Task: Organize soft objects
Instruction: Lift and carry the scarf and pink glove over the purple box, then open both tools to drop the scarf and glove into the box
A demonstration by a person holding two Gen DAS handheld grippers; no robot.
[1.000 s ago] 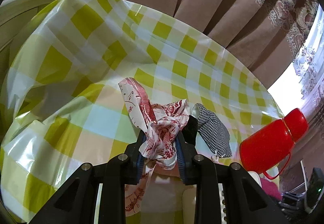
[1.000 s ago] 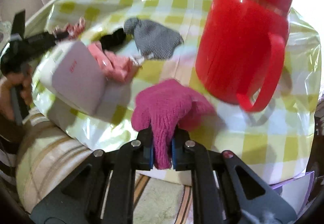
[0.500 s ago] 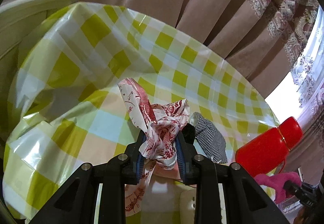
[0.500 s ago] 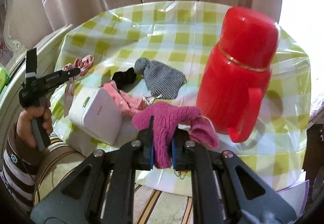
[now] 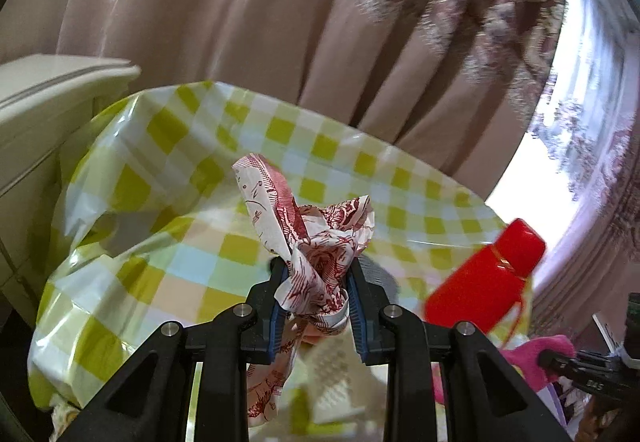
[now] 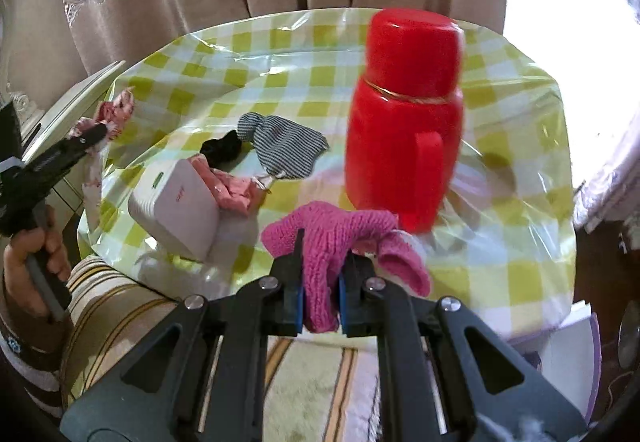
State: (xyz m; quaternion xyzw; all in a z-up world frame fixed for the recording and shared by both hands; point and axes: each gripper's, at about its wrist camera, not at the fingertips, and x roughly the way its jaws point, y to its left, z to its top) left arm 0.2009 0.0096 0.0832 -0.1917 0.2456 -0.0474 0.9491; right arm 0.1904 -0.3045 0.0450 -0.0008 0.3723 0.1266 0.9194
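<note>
Left wrist view: left gripper [image 5: 316,292] pinching red-printed cloth [image 5: 316,242] at centre frame, above checked tablecloth [image 5: 192,262]. Right gripper [image 6: 320,292] clamping pink knitted glove [image 6: 332,238], lower centre. Risk: dangling glove brushing red thermos [image 6: 404,122], possibly tipping it.

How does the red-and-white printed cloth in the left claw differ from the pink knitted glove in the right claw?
The red-and-white printed cloth is thin, patterned and crumpled; the pink knitted glove is thick, plain and woolly. The cloth trails a strip below its claw; the glove drapes forward over its claw. Both are pinched and held off the checked tablecloth.
</note>
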